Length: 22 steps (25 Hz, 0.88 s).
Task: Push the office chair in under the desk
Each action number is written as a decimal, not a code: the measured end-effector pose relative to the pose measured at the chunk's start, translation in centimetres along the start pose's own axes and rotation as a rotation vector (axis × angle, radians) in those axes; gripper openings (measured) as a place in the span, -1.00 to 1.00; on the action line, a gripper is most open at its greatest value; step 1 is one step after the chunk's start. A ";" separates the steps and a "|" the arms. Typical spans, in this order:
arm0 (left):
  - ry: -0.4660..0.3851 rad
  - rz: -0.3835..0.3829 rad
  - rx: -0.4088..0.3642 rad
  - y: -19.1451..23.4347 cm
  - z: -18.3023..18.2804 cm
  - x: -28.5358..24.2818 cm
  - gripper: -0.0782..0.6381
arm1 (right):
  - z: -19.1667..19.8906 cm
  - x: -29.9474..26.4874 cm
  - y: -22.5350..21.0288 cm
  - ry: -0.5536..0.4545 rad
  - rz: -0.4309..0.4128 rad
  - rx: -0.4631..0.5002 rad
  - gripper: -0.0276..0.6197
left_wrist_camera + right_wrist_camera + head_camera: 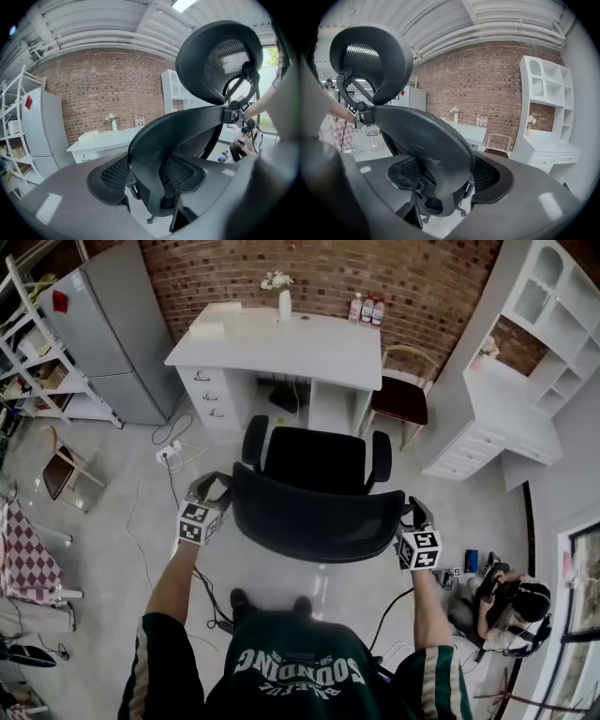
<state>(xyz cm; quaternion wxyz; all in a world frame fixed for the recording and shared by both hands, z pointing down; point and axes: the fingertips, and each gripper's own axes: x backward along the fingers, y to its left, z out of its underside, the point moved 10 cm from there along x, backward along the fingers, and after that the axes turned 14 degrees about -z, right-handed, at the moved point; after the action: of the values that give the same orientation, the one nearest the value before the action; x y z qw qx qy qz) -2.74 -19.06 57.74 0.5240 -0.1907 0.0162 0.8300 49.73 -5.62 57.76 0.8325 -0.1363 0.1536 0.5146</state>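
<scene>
A black office chair stands on the floor in front of the white desk [281,345], seat [319,460] toward the desk's knee opening and curved backrest [314,514] toward me. My left gripper [217,486] is shut on the backrest's left edge, and my right gripper [411,514] on its right edge. In the left gripper view the backrest rim [150,154] runs between the mesh pads [110,176], with the headrest [220,61] above. The right gripper view shows the same from the other side: the rim [440,150] sits between the pads [487,174].
A wooden chair [401,395] stands at the desk's right end, beside a white dresser with shelves [497,418]. A grey fridge [112,324] is left of the desk. A power strip and cables [169,451] lie on the floor at left. A person sits at lower right [511,610].
</scene>
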 end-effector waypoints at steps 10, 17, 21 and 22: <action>0.001 0.007 0.002 3.2 0.9 1.1 -0.09 | -0.7 -1.8 3.2 0.038 0.020 -0.014 0.01; -0.007 0.029 0.001 5.3 1.7 2.0 -0.09 | -0.4 -2.7 5.0 0.052 0.040 -0.028 0.00; -0.012 0.032 0.002 6.6 2.3 2.9 -0.08 | -1.3 -3.3 6.8 0.064 0.039 -0.018 0.00; -0.014 0.032 0.004 7.1 2.5 3.2 -0.08 | -1.4 -3.5 7.3 0.065 0.040 -0.018 0.01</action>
<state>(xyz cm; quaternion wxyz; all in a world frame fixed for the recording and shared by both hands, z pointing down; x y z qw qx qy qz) -10.93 -18.92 57.77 0.5110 -0.1835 0.0171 0.8396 41.56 -5.82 57.40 0.8152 -0.1572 0.1787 0.5280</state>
